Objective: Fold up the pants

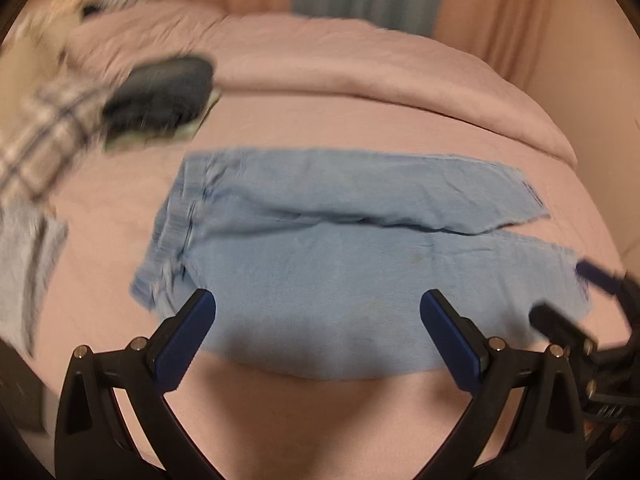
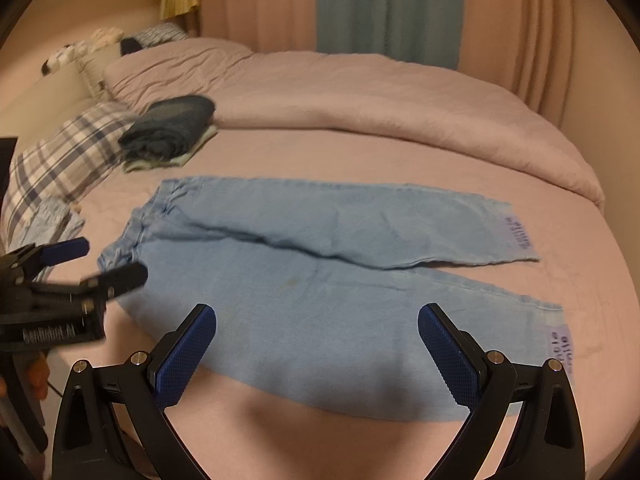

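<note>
Light blue pants (image 1: pixel 340 248) lie flat on the pink bed, waistband to the left, both legs stretched to the right; they also show in the right wrist view (image 2: pixel 320 264). My left gripper (image 1: pixel 318 312) is open and empty, above the near leg close to the waistband end. My right gripper (image 2: pixel 317 328) is open and empty, above the near leg toward its hem. The left gripper also shows at the left of the right wrist view (image 2: pixel 100 260), and the right gripper at the right edge of the left wrist view (image 1: pixel 576 292).
A folded dark garment on a light one (image 2: pixel 172 130) lies on the bed (image 2: pixel 280 152) left of the pants. A plaid pillow (image 2: pixel 60 160) and a striped cloth (image 2: pixel 52 220) lie at the left. A bunched pink duvet (image 2: pixel 380 96) lies behind, with curtains (image 2: pixel 388 4) beyond.
</note>
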{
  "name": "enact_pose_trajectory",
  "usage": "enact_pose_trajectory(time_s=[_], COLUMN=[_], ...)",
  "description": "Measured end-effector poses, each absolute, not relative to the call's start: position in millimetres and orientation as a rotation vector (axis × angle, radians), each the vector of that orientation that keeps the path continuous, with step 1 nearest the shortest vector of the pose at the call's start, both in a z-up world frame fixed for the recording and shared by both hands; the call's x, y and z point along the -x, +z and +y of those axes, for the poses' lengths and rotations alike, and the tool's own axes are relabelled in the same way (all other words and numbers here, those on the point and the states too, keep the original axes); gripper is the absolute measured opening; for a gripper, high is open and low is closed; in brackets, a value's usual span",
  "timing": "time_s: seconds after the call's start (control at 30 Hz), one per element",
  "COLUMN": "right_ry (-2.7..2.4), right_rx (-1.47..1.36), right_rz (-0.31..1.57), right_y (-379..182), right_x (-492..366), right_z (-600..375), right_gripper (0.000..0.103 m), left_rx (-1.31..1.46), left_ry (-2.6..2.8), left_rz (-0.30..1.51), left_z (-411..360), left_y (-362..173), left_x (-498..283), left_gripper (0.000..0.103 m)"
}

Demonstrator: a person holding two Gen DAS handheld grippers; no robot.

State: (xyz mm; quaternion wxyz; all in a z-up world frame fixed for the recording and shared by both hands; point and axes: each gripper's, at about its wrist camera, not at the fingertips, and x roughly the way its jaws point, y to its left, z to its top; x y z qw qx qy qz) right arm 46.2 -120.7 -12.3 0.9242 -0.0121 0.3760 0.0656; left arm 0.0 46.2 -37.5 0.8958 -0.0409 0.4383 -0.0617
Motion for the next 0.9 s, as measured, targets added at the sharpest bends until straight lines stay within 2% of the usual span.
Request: enact_pose_trajectory(time_s=[0.23,0.47,0.63,0.7,0.73,0.77,0.8,0.83,0.87,0.9], right_ry=[0.298,0.455,0.552,0.557,0.553,0.555,0.554,0.555,0.556,0.558], right_rx=[0.103,0.192,0.250,0.285,0.306,0.318,0.328,0.329,0.330,0.326], right_rz=[0.881,0.943,0.954,0.941,0.934,0.931,0.925,0.919,0.910,0.907], right_y=[-68,-99,-118,-124,-126,-128,-130,-130,-129,-130], right_x=[-59,-59,-59,-60,-60,-61,-61,-58,-57,-57], right_z=[-77,-30,-5,4,9,13,15,15,15,11], right_gripper=[0.101,0.101,0.101,0.100,0.098,0.094,0.089,0.087,0.081,0.068], left_rx=[0.433,0.619,0.650,0.638,0.637,0.639,0.647,0.656,0.665,0.686], left_ry=[0.010,0.036,0.037,0.035,0.035,0.042,0.051,0.067,0.070,0.063], left_rz=[1.003,1.023,0.994,0.984,0.980,0.987,0.994,0.998,1.001,1.000], left_z=[127,158,163,164,166,169,172,175,178,183], left_y=[-97,-126,-131,-128,-129,-129,-130,-132,-133,-135], left_x=[-10,-14,-27,-36,-40,-44,-47,-48,-47,-45], left_gripper=[0.100,0.100,0.097,0.084,0.068,0.057,0.051,0.039,0.037,0.036])
